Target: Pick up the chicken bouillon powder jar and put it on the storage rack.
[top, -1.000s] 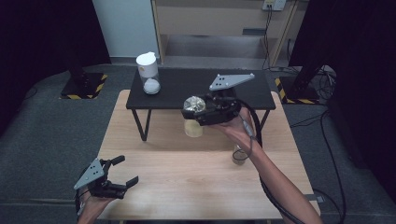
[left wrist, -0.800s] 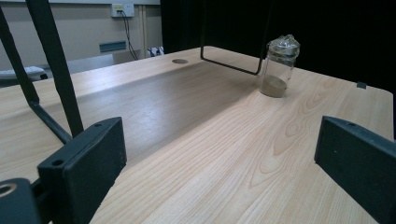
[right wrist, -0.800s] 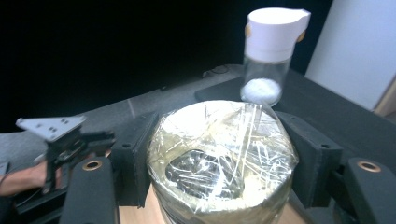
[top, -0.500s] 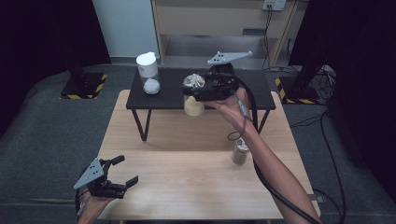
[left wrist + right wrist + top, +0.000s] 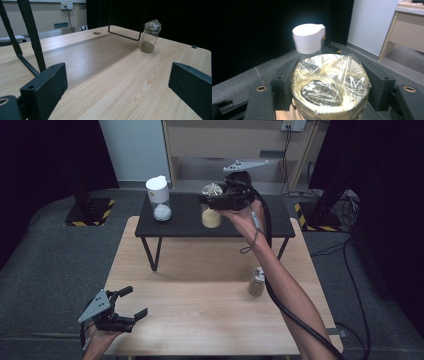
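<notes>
The right gripper is clamped on a jar with crinkled plastic wrap over its mouth and pale yellow powder in the bottom. From the right gripper view the two black jaws press against the jar's wrapped top from either side. The jar is held over the black shelf that stands at the far end of the tabletop; whether its base touches the shelf I cannot tell. Farther left on the shelf stands a clear jar with a white cap, well apart from the held one; in the right gripper view that white cap shows just beyond the wrapped top.

The left gripper rests at the near left corner of the tabletop, its jaws spread wide with nothing between them. Looking along it, a small wrapped jar with brown powder stands on the wood near the shelf's leg; from above it sits on the right side of the tabletop, beside the person's right forearm.
</notes>
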`<action>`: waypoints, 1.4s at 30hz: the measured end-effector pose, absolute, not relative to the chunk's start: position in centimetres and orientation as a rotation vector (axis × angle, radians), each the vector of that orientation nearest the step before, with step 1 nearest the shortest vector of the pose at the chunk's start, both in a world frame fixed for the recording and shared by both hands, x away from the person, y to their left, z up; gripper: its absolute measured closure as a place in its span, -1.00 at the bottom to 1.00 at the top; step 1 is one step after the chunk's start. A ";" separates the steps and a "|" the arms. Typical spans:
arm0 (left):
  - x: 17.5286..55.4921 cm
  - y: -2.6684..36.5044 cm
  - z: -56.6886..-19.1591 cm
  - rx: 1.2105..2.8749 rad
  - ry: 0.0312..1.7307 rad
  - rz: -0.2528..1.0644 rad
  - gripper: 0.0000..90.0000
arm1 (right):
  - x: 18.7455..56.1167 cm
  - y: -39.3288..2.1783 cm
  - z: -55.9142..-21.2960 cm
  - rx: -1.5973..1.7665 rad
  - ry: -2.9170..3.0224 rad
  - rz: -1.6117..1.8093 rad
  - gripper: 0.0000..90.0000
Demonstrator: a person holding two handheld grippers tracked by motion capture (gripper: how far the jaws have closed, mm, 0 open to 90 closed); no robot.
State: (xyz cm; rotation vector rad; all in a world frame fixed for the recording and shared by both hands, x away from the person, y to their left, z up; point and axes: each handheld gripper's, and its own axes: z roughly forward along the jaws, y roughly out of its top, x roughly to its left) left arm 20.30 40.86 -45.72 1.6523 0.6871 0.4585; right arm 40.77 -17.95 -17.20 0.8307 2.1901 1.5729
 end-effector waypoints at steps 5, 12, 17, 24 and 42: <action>20.3 40.9 -45.7 1.651 0.688 0.458 -0.98 | 41.7 -17.8 -17.5 0.869 2.158 1.559 -0.23; 20.3 40.9 -45.7 1.652 0.688 0.457 -0.98 | 42.6 -16.8 -18.0 0.905 2.123 1.509 -0.23; 20.3 40.9 -45.7 1.652 0.688 0.456 -0.98 | 43.2 -16.2 -18.5 0.934 2.102 1.493 -0.23; 20.3 40.9 -45.7 1.653 0.687 0.456 -0.98 | 44.0 -15.5 -19.4 0.976 2.085 1.475 -0.23; 20.3 41.0 -45.8 1.652 0.690 0.455 -0.98 | 45.7 -15.0 -21.8 1.039 2.074 1.451 -0.23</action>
